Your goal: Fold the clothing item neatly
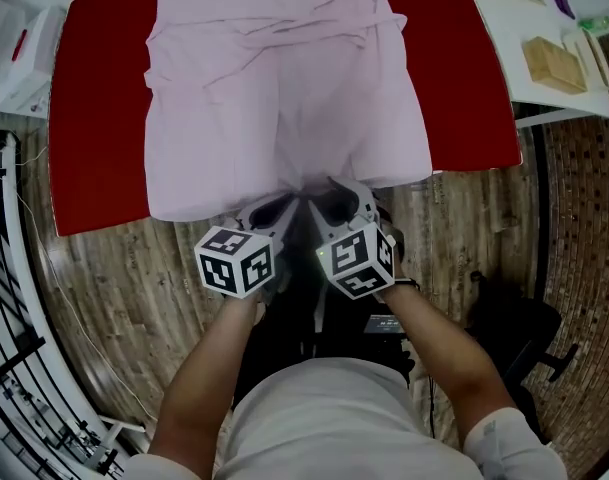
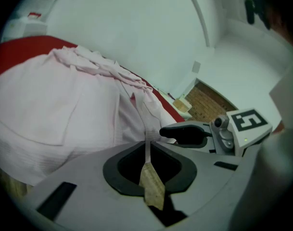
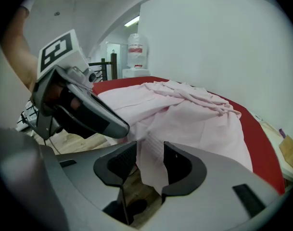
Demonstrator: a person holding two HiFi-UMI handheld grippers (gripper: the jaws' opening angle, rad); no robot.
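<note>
Though unclear overhead, left tool clamps garment, right tool agape.

Pink garment top cut off at head view's upper edge; red tabletop far side likewise.

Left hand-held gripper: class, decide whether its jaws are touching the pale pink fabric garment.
Touching. The left gripper view shows the left hand-held gripper shut on a thin strip of the pale pink fabric garment, pinched between its jaws.
</note>
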